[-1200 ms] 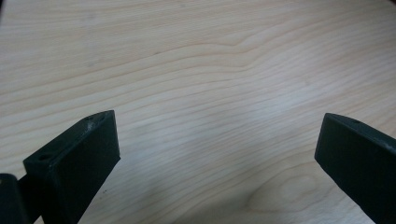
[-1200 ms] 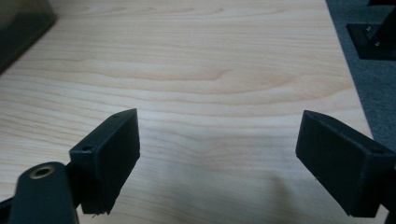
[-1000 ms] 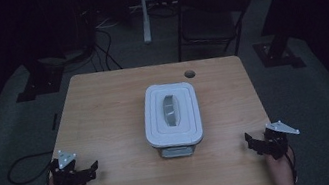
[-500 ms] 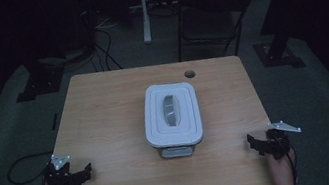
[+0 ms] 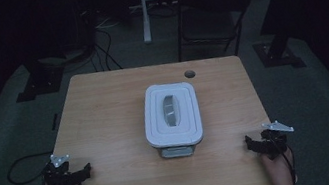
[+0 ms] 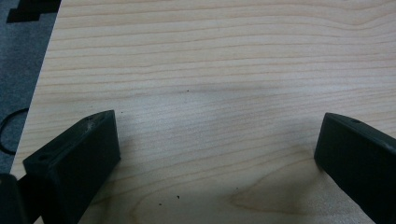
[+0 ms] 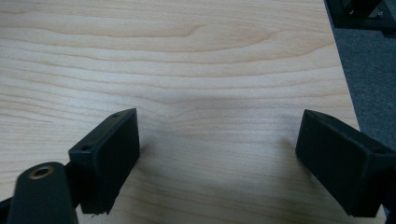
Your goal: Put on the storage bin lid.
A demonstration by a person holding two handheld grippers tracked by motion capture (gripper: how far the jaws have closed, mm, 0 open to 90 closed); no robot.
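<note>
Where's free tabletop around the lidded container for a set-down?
Bare wood left and right of the white lidded container, out to the table edges. Far strip clear except the cable hole. Near corners taken by left gripper and right gripper.

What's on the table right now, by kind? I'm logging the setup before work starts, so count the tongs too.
White lidded container: 1
Tongs: 2, the left tongs and the right tongs, both open and empty at the near corners
Total: 3, all on the wooden table
</note>
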